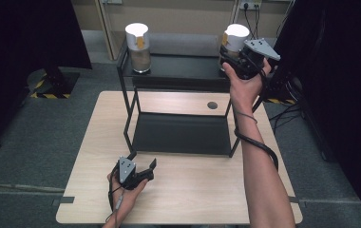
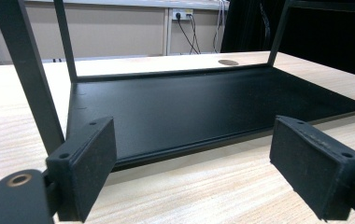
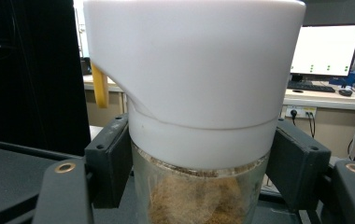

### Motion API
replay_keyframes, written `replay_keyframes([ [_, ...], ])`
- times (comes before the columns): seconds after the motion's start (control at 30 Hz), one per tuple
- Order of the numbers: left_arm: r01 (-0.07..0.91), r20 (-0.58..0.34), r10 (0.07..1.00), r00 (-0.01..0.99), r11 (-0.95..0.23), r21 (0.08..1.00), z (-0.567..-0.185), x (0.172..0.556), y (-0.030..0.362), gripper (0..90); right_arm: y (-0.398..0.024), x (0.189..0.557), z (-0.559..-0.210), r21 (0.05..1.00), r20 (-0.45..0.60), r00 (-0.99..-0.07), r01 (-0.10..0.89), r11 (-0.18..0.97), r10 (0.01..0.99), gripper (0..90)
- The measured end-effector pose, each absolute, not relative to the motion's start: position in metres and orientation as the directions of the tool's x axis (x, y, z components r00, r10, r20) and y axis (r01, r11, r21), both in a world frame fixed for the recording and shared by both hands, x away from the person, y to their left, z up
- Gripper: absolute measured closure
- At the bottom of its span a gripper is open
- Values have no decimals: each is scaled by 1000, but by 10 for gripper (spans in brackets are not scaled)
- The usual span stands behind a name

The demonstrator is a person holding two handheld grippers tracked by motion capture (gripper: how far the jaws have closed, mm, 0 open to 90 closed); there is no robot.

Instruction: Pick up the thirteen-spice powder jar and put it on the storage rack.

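The right gripper point(image 1: 233, 57) clamps the upright right jar point(image 3: 199, 140) at the shelf's point(image 1: 178, 71) far right, while the left gripper point(image 1: 143, 166) rests open, near.

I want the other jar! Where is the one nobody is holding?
In the high view, the free jar stands at the left end of the black rack's top shelf, far side of the table.

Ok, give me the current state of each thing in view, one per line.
right jar: lid on, upright on the top shelf, clamped in the right gripper.
left jar: lid on, upright, untouched on the top shelf.
left gripper: fingers open, holding nothing, low over the table.
rack: lower shelf bare.
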State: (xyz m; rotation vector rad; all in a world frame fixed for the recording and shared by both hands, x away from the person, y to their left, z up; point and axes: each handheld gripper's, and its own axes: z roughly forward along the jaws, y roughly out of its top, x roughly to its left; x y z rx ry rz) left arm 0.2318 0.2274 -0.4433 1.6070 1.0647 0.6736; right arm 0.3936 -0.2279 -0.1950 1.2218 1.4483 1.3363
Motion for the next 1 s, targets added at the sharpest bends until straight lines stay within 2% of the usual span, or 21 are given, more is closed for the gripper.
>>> replay_keyframes([
  [0.67, 302, -88, 890, 447, -57, 952, -444, 232, 227, 143, -222, 395, -200, 993, 23, -211, 120, 3, 977, 303],
  [1.0, 301, -89, 890, 448, -57, 952, -444, 232, 227, 143, -224, 395, -200, 992, 33, -217, 124, -6, 976, 271],
])
